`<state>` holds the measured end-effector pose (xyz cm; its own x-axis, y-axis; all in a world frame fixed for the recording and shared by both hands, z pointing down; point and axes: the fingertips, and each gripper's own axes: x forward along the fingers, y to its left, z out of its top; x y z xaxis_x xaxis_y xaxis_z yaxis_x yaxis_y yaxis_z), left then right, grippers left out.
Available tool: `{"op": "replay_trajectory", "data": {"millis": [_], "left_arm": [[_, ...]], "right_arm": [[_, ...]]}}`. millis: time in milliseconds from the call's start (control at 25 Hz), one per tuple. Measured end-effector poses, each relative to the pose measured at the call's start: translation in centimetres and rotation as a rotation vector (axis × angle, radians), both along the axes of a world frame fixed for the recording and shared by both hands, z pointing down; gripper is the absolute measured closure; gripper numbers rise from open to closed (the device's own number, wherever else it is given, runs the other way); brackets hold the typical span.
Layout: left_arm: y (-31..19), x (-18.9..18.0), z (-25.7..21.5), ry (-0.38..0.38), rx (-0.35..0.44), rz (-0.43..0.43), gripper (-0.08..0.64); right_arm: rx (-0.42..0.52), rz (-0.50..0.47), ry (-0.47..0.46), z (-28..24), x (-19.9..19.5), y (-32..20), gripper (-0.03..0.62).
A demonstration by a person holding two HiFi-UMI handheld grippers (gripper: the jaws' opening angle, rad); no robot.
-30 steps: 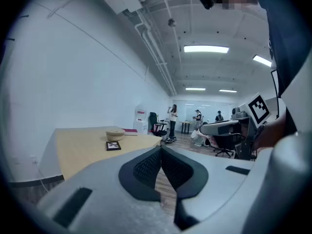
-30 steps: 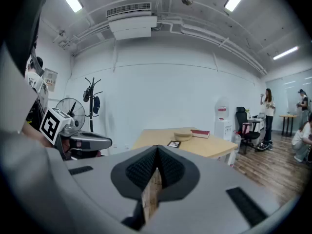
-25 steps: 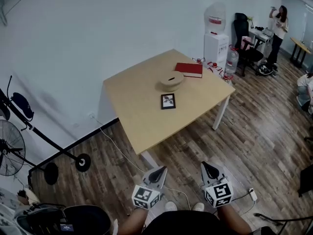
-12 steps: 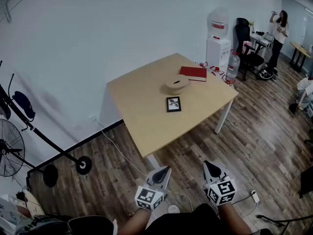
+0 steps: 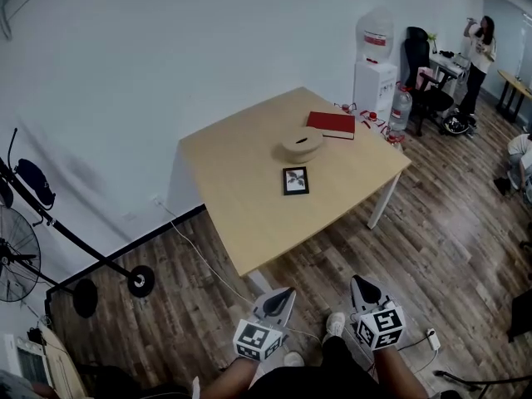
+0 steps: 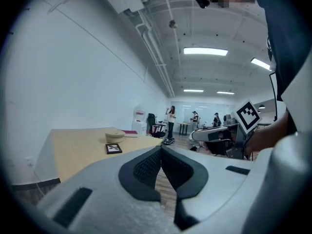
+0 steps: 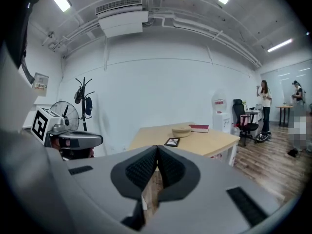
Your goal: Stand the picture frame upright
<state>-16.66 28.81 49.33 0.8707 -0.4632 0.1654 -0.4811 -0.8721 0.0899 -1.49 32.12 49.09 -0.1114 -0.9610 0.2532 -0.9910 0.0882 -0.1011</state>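
A small black picture frame [image 5: 295, 180] lies flat on the light wooden table [image 5: 241, 206], near its middle; it also shows flat in the left gripper view [image 6: 113, 148] and the right gripper view [image 7: 171, 142]. My left gripper [image 5: 281, 294] and right gripper [image 5: 364, 287] hang low over the floor, well short of the table's near corner. Both are shut with nothing between the jaws, as the left gripper [image 6: 161, 148] and right gripper [image 7: 157, 147] views show, pads pressed together.
A tan bowl [image 5: 301, 145] and a red book [image 5: 332, 124] lie beyond the frame. A water dispenser [image 5: 374, 71], an office chair [image 5: 420, 65] and a person [image 5: 480, 52] stand at the back right. A fan [image 5: 17, 256] and a coat stand base [image 5: 140, 279] are left.
The view has shifted closer to the table; both grippers stay shut and low in front of me, drifting slightly right. A foot has stepped forward between them.
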Motion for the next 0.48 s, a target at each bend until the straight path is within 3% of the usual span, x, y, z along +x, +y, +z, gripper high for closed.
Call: {"op": "replay_trajectory", "data": {"millis": [480], "left_arm": [[-10.5, 7.9, 1.2, -0.055, -0.056, -0.091, 0.565]], "right_arm": [[-0.035, -0.086, 0.013, 0.6, 9.4, -10.1, 0.583]]}}
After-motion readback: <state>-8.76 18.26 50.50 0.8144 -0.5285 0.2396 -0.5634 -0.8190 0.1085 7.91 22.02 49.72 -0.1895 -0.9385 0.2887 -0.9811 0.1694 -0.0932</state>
